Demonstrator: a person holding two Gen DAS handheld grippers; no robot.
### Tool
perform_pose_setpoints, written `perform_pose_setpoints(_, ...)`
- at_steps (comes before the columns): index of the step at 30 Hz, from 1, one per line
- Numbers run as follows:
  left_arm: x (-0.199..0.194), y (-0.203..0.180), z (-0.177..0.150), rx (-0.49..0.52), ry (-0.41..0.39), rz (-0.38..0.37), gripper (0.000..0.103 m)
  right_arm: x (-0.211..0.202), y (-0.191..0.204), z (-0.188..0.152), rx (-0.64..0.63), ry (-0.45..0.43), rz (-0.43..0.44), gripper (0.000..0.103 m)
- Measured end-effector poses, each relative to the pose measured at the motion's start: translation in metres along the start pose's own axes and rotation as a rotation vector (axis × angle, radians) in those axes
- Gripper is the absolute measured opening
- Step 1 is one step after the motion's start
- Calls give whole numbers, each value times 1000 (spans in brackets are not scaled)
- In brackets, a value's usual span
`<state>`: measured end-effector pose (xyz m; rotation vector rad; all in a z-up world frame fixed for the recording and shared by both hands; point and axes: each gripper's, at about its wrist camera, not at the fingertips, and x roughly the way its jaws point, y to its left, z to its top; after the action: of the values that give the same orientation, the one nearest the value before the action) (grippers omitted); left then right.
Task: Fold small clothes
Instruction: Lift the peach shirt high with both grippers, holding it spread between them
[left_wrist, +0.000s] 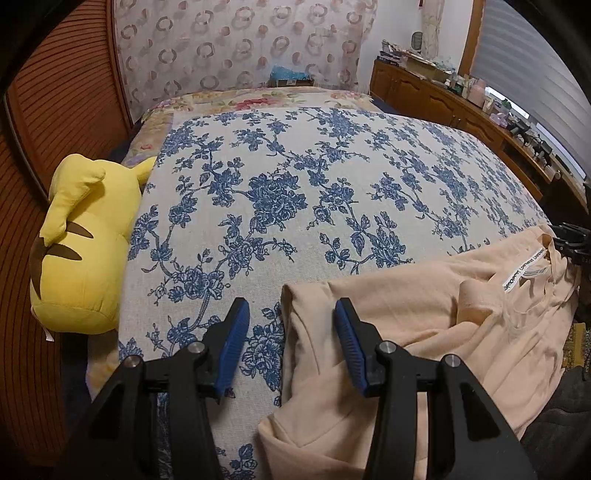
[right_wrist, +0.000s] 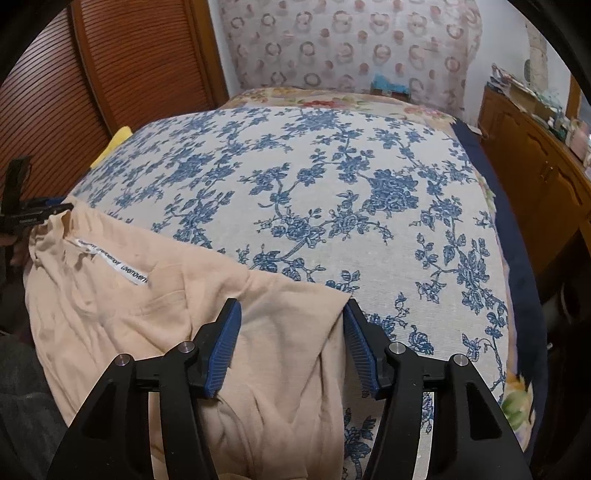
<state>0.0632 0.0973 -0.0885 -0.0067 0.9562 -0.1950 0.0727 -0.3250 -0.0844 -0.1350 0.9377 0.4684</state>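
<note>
A peach shirt (left_wrist: 424, 332) lies spread at the near edge of a bed (left_wrist: 295, 184) covered with a cloth printed in blue flowers. Its neckline, with a white label (left_wrist: 524, 275) sewn inside, sits toward the far side of the shirt, and the fabric shows several loose creases.

The left tongs (left_wrist: 291, 347) stand open over one side edge of the shirt: one blue pad (left_wrist: 232, 350) is above the flowered cloth just beside the shirt, the other is above the peach fabric. Nothing is held between them. The right tongs (right_wrist: 291, 347) are open as well, over the opposite side of the shirt; one blue pad (right_wrist: 221, 354) is over the fabric and the other is at the shirt's edge, by the corner of what looks like a sleeve. From the right wrist view the shirt (right_wrist: 166, 314) fills the lower left, its label (right_wrist: 110, 264) near the collar.

A yellow plush toy (left_wrist: 81, 243) lies against the side of the bed, well apart from the shirt. Beyond the bed hangs a curtain (left_wrist: 240, 44) with ring patterns, and a wooden cabinet (left_wrist: 443, 99) crowded with small items runs along the bed's other side.
</note>
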Motion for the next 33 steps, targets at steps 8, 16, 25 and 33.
perform_pose_setpoints(8,-6,-17,-2,56,2,-51,6,-1,9,-1,-33,-7,61,12)
perform_pose_setpoints(16,-86,-32,-2,8,-210,-126,4,-65,22,9,20,-177,173,7)
perform_pose_setpoints(25,-171,-38,7,12,-417,-89,4,-152,60,37,-95,-356,151,6)
perform_pose_setpoints(33,-240,-56,12,65,-582,-68,4,-212,80,51,-141,-481,166,6)
